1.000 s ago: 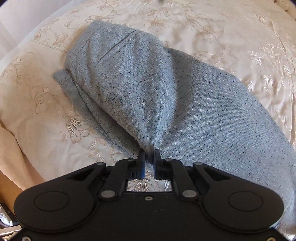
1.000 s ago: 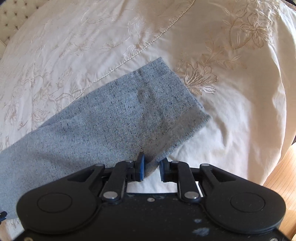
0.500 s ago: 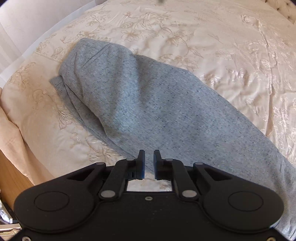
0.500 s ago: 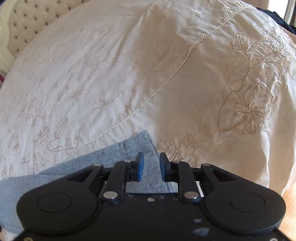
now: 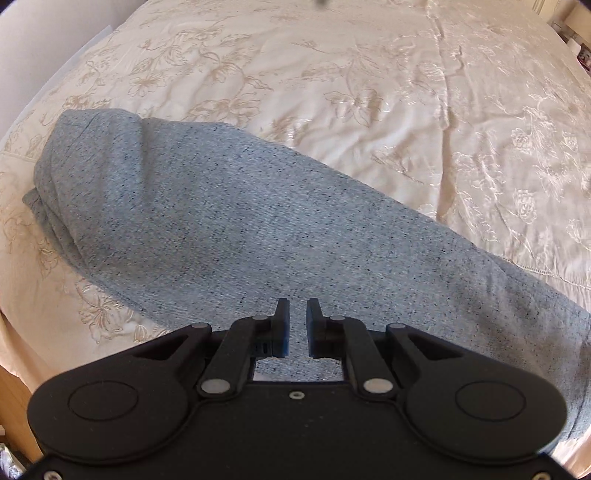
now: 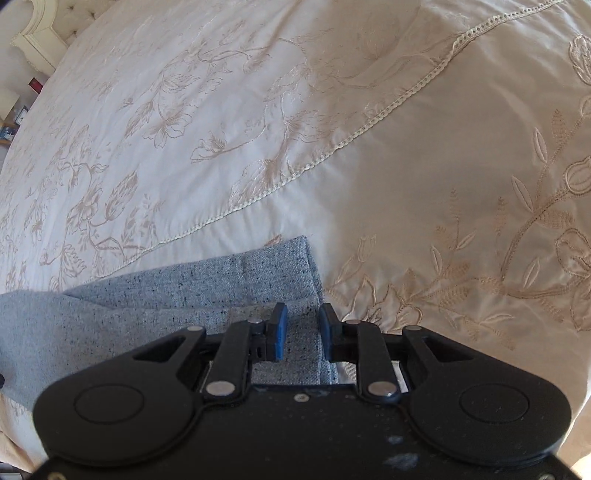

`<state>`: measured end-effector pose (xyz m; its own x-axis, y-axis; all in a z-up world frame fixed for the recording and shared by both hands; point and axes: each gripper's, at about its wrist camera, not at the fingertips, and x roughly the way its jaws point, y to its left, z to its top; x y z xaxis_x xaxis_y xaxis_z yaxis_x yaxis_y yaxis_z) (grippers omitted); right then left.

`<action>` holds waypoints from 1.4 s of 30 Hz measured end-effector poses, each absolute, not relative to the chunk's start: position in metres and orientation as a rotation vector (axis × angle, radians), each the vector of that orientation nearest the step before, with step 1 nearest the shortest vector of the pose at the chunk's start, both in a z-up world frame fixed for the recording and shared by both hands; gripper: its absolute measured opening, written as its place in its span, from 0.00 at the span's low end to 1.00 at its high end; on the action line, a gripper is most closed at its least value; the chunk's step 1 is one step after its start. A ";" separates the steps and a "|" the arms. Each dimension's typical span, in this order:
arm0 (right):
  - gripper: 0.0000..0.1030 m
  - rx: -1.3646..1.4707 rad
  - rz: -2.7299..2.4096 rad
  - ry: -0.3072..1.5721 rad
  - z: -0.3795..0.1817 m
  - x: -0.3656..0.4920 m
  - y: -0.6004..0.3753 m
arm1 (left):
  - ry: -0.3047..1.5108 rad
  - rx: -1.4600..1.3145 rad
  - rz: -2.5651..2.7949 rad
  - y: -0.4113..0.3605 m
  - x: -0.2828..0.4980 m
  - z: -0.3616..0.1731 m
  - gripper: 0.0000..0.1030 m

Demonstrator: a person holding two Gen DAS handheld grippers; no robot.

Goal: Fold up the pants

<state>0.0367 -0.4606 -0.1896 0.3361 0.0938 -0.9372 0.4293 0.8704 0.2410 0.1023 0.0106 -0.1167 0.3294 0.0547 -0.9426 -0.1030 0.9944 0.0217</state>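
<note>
The grey flecked pants (image 5: 221, 221) lie folded lengthwise across the cream embroidered bedspread (image 5: 406, 92), waist end at the far left. My left gripper (image 5: 296, 306) hovers over their middle. Its jaws stand a narrow gap apart, and the cloth lies flat below them, ungripped. In the right wrist view the leg end of the pants (image 6: 273, 266) reaches in from the left, its hem running down toward the jaws. My right gripper (image 6: 303, 314) hangs open just above that hem corner, and its pads are not pressing on the fabric.
A lace seam (image 6: 369, 125) crosses the bedspread (image 6: 258, 110) diagonally beyond the hem. A tufted headboard (image 6: 40, 33) stands at the far left. The bed's edge and a wooden surface (image 5: 14, 398) show at the lower left of the left wrist view.
My left gripper let go of the bunched lower edge and slid right along the pants. My right gripper left the hem edge, widened slightly and now sits over the hem corner.
</note>
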 end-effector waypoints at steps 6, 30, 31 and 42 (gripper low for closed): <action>0.04 0.412 -0.158 1.192 -0.178 0.039 -0.453 | 1.214 0.006 0.063 -0.010 0.108 -0.116 0.16; 0.14 0.437 -0.236 1.143 -0.170 0.016 -0.451 | 1.378 0.144 -0.142 -0.078 0.113 -0.187 0.16; 0.14 0.411 -0.251 1.190 -0.178 0.008 -0.445 | 1.403 0.147 -0.146 -0.078 0.111 -0.191 0.16; 0.15 0.369 -0.322 1.090 -0.148 -0.001 -0.416 | 1.320 0.091 -0.078 -0.023 0.122 -0.138 0.18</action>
